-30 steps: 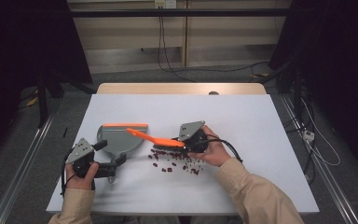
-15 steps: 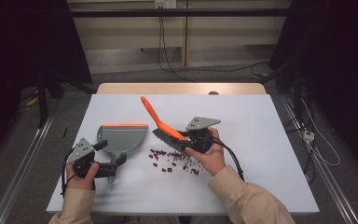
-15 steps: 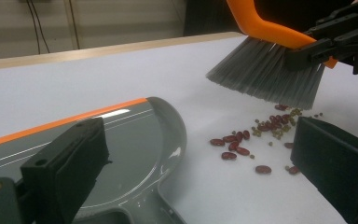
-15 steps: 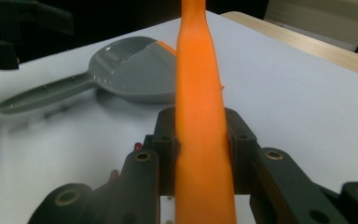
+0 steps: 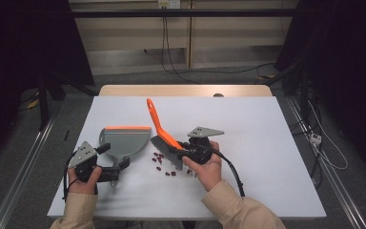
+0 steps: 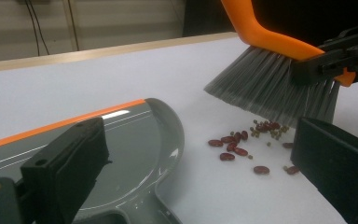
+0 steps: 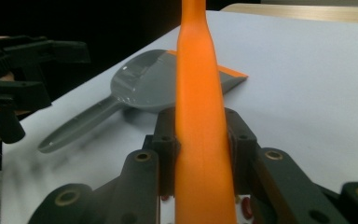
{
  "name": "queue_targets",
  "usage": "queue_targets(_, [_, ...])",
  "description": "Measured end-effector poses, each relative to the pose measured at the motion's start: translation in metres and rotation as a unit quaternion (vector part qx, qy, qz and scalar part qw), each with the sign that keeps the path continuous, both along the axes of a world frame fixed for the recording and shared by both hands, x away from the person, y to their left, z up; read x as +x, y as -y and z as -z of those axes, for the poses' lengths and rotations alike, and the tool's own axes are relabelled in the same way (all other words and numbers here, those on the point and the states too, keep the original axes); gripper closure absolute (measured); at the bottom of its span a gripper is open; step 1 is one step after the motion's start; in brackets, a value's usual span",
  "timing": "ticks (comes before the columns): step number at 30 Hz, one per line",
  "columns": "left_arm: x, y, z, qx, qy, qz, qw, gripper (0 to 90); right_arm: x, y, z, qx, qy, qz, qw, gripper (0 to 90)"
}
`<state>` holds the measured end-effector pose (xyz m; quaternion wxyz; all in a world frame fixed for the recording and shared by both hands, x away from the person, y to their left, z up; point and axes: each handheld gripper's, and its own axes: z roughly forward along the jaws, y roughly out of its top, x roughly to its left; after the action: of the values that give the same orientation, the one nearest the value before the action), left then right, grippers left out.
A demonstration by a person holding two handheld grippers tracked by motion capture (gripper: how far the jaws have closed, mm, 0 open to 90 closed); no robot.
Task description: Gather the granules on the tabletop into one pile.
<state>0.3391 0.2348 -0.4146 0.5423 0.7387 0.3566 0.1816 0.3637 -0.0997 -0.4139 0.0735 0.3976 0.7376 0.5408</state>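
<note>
**A:** Where is the brush (image 5: pixel 164 138) at this moment?

**B:** It is clamped in the right tongs (image 5: pixel 187 151). The right gripper view shows the two black jaws pressed against either side of its orange handle (image 7: pixel 199 116), which runs straight up between them. In the high view the handle tilts up and away toward the far-left, while the grey bristles (image 6: pixel 270 86) hang down over the counter (image 5: pixel 267 133) — just above a scatter of dark red beans (image 6: pixel 235 145).

**A:** And the dustpan (image 5: pixel 124 143)?

**B:** It lies flat on the counter to the left of the beans, its orange-edged lip on the far side and its grey handle (image 7: pixel 77 126) pointing back toward the person. It sits near the bean pile, not touching it.

**A:** What about the left tongs (image 5: pixel 116 168)?

**B:** Their jaws stand apart. The left gripper view shows one jaw over the pan's near part and the other out beside the beans, with nothing pressed between them. In the high view they sit at the dustpan's handle end — whether a jaw touches the handle cannot be told.

**A:** The hands?

**B:** The left hand (image 5: pixel 83 176) rests near the counter's front-left edge, and the right hand (image 5: pixel 205 164) sits just behind the beans, a cable trailing back along the sleeve.
</note>
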Motion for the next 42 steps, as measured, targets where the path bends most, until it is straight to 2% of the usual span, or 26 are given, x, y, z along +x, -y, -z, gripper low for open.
queue_targets(4, [0.0, 0.0, 0.0, -0.001, -0.001, -0.001, 1.0, 3.7, -0.002, -0.009, 0.002, 0.023, -0.018, 0.002, 0.9996, 71.2])
queue_targets(8, [-0.001, 0.0, 0.0, -0.001, 0.001, 0.0, 1.0, 3.7, -0.005, -0.02, 0.005, 0.028, -0.027, 0.002, 0.9992, 71.2])
queue_targets(19, [-0.001, -0.002, -0.001, -0.001, 0.003, -0.001, 1.0, 3.7, -0.013, -0.044, 0.019, 0.02, -0.06, -0.005, 0.998, 71.2])
queue_targets(22, [-0.001, -0.002, -0.001, -0.001, 0.003, 0.0, 1.0, 3.7, -0.013, -0.044, 0.024, 0.02, -0.07, -0.001, 0.9974, 71.2])
queue_targets(25, [-0.001, -0.001, -0.001, -0.001, 0.003, -0.001, 1.0, 3.7, -0.013, -0.041, 0.027, 0.0, -0.077, 0.015, 0.9969, 71.2])
queue_targets(30, [-0.001, -0.001, -0.001, 0.002, 0.005, 0.002, 1.0, 3.7, -0.009, -0.033, 0.027, -0.011, -0.101, 0.035, 0.9942, 71.3])
queue_targets(36, [-0.001, -0.001, -0.001, 0.0, 0.004, -0.001, 1.0, 3.7, -0.007, -0.026, 0.028, -0.014, -0.107, 0.044, 0.9932, 71.3])
queue_targets(42, [-0.001, -0.001, -0.001, 0.001, 0.004, 0.0, 1.0, 3.7, -0.003, -0.013, 0.025, -0.029, -0.11, 0.06, 0.9917, 71.2])
